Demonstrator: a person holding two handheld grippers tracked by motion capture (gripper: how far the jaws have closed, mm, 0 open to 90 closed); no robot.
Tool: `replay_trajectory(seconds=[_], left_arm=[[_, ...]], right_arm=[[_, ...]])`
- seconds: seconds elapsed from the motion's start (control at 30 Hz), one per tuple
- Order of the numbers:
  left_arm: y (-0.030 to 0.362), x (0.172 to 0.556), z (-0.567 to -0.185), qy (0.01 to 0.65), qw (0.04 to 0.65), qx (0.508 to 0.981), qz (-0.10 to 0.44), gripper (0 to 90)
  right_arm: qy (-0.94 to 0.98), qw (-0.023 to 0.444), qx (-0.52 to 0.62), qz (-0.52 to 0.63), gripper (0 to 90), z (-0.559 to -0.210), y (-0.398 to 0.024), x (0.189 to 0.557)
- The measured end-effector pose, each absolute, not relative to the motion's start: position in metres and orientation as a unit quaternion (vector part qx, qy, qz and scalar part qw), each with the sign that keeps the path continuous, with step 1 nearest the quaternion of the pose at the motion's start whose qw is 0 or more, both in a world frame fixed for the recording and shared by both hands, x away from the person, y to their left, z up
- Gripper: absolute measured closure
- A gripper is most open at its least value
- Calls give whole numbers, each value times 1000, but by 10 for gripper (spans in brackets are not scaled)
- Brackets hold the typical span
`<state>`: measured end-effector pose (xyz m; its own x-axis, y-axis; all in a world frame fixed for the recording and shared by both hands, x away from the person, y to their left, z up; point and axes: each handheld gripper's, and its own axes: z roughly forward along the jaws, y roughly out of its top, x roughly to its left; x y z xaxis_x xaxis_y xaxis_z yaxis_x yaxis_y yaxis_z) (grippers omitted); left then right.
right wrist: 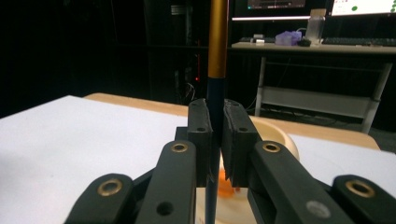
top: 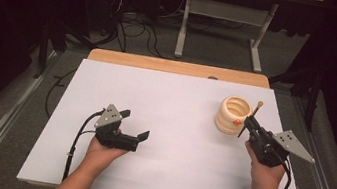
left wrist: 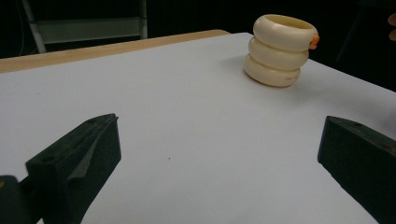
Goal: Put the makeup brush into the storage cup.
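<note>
The right gripper (top: 251,124) is held low near the right edge of the table (top: 163,114), its jaws closed tight on a thin dark brush (right wrist: 216,84) with a golden metal band, standing almost upright just beside the cream holder (top: 232,115). This holder, of three smooth stacked rings, stands toward the far right corner. The left gripper (top: 133,124) rests near the front left, jaws wide apart and holding nothing.

Left hand-held gripper (top: 136,125) jaws apart, right hand-held gripper (top: 248,122) clamped
</note>
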<state>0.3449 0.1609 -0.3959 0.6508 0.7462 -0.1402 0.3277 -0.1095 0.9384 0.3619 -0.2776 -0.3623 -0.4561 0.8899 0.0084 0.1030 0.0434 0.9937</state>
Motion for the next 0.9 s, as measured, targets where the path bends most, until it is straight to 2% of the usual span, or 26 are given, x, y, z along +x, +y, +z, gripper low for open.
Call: replay_trajectory(seconds=[0.47,0.9], left_arm=[[162,345,-395,373,559,717,187,2],[163,345,-394,372,561,715,188,1]], right_arm=[[627,367,373,577,854,-322,-254,380],[627,380,389,558,854,-327,-257,403]])
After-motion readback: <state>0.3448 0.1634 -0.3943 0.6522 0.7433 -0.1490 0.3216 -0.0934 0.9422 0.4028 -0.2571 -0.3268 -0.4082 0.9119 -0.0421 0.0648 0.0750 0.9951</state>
